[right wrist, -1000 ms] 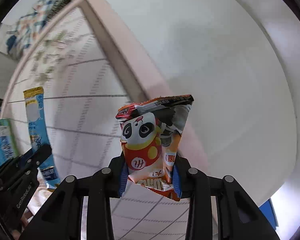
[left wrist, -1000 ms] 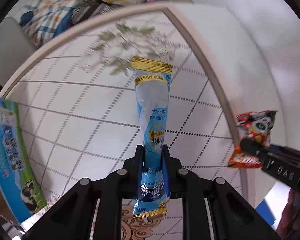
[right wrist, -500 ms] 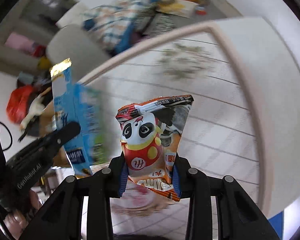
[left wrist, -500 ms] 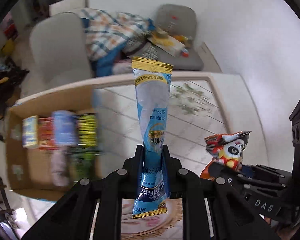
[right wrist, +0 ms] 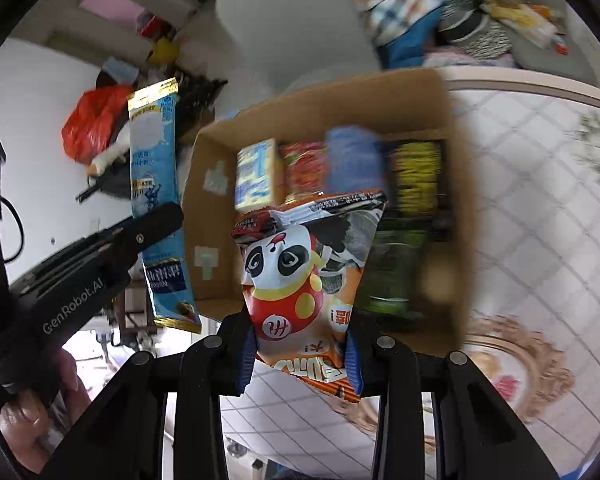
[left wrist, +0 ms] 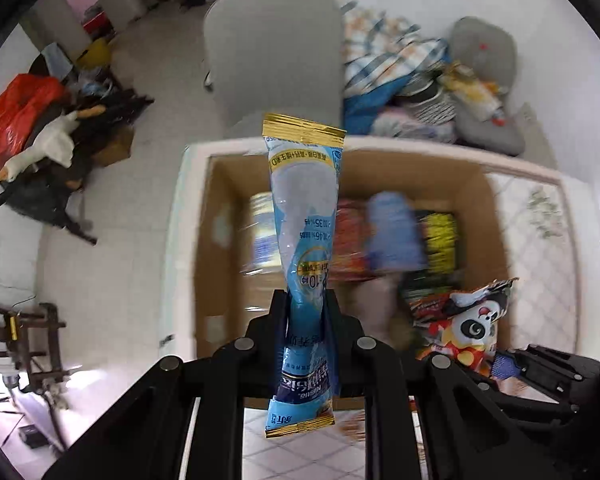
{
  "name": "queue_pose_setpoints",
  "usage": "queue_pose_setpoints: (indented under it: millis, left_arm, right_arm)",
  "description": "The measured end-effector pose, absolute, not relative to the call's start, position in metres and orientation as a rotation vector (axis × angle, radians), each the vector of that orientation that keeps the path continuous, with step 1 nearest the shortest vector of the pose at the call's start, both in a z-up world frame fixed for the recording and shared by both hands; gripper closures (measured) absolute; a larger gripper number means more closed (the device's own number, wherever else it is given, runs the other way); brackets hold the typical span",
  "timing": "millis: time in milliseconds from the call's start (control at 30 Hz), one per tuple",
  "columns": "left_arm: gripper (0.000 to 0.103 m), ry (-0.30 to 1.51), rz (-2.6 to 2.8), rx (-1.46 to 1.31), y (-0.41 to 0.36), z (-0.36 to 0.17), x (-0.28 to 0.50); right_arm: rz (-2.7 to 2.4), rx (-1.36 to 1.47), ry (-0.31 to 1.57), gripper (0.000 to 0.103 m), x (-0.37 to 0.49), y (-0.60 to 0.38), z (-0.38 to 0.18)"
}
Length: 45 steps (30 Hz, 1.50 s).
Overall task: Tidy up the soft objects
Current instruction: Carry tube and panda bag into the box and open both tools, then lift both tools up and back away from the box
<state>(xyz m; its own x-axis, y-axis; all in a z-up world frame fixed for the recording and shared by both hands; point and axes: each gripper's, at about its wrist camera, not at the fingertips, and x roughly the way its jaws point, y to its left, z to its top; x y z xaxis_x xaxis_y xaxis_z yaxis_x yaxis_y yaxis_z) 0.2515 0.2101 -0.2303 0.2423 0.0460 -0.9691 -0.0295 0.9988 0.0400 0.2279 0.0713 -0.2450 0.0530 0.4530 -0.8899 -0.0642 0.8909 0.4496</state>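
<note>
The left tool (left wrist: 306, 312) pinches a long blue, gold-ended sachet (left wrist: 305, 216) upright; the right tool (right wrist: 300, 344) clamps an orange panda snack bag (right wrist: 300, 276). Both hang above an open cardboard box (right wrist: 212, 216) of blurred packets on a tiled table (right wrist: 540, 208), a grey chair (left wrist: 272, 56) beyond.

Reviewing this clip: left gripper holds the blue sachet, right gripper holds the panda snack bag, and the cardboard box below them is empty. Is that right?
Not quite. The cardboard box is not empty: the right wrist view shows several packets already lying inside it, though blurred. The rest stands: the left gripper is clamped on the blue sachet, and the right gripper on the panda snack bag.
</note>
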Motion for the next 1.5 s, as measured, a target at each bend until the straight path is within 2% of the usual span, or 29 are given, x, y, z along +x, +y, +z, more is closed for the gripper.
queue_pose_setpoints:
  millis: [200,467,567,633,967,1067,1200,1300,1333,1367,1433,1500]
  left_arm:
    - [0.089,1.431,0.081,0.038,0.243,-0.276,0.265]
    - [0.085,1.553,0.096,0.084,0.256,-0.324,0.277]
    - [0.077,1.560,0.129,0.090,0.256,-0.326,0.277]
    - [0.077,1.559,0.125,0.073,0.258,-0.324,0.276]
    - [0.073,1.486,0.121,0.002,0.255,-0.292,0.260]
    - [0.070,1.451,0.113,-0.022,0.249,-0.280,0.250]
    - [0.068,1.425,0.097,-0.058,0.235,-0.272,0.235]
    - [0.056,1.406,0.081,-0.081,0.228,-0.267,0.227]
    - [0.045,1.393,0.082,-0.078,0.224,-0.265,0.224]
    - [0.027,1.378,0.085,-0.073,0.221,-0.262,0.222]
    - [0.010,1.363,0.085,-0.062,0.216,-0.259,0.220]
    - [0.008,1.355,0.085,-0.059,0.212,-0.257,0.218]
  right_arm:
    - [0.379,0.263,1.535,0.065,0.249,0.130,-0.294]
    - [0.350,0.221,1.578,0.064,0.272,0.142,-0.347]
    - [0.345,0.200,1.615,0.056,0.277,0.149,-0.363]
    - [0.341,0.209,1.620,0.038,0.278,0.149,-0.368]
    - [0.272,0.106,1.560,0.036,0.263,0.134,-0.343]
    - [0.242,0.088,1.531,0.028,0.257,0.124,-0.332]
    - [0.201,0.053,1.500,0.028,0.247,0.108,-0.312]
    - [0.171,0.033,1.481,0.028,0.240,0.093,-0.299]
    - [0.160,0.022,1.472,0.028,0.237,0.089,-0.295]
    - [0.147,0.009,1.462,0.027,0.234,0.086,-0.289]
    - [0.121,-0.010,1.441,0.011,0.231,0.080,-0.283]
    - [0.106,-0.018,1.443,0.007,0.229,0.074,-0.281]
